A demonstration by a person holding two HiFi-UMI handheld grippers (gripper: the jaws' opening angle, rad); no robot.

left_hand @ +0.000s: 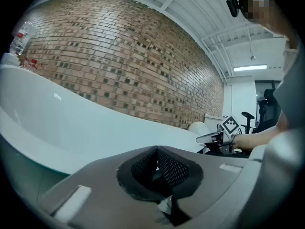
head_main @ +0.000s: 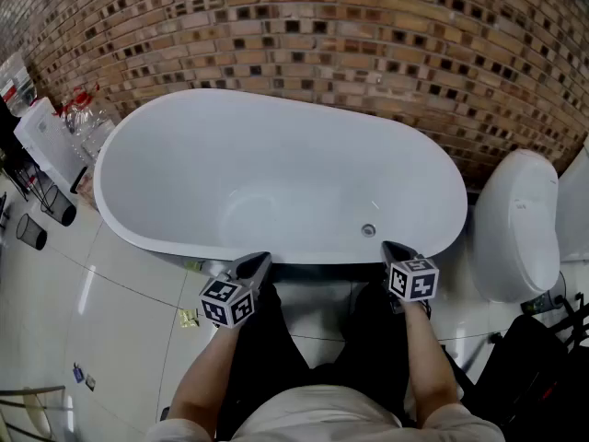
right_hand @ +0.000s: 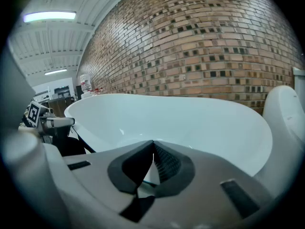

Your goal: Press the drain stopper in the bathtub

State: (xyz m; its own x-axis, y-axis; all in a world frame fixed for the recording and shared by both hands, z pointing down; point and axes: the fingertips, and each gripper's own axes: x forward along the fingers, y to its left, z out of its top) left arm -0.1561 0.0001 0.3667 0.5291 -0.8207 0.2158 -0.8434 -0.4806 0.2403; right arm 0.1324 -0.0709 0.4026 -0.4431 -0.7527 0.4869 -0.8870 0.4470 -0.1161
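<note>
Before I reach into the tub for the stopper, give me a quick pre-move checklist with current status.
1. Drain stopper visible on the tub floor: ok.
2. Bathtub has nothing lying over the stopper: ok.
3. Right gripper jaws together, holding nothing: ok.
4. Left gripper jaws together, holding nothing, outside the near rim: ok.
5. Right gripper over the stopper: not ok, it sits at the near rim, short of it.
6. Stopper already pressed down: cannot tell.
</note>
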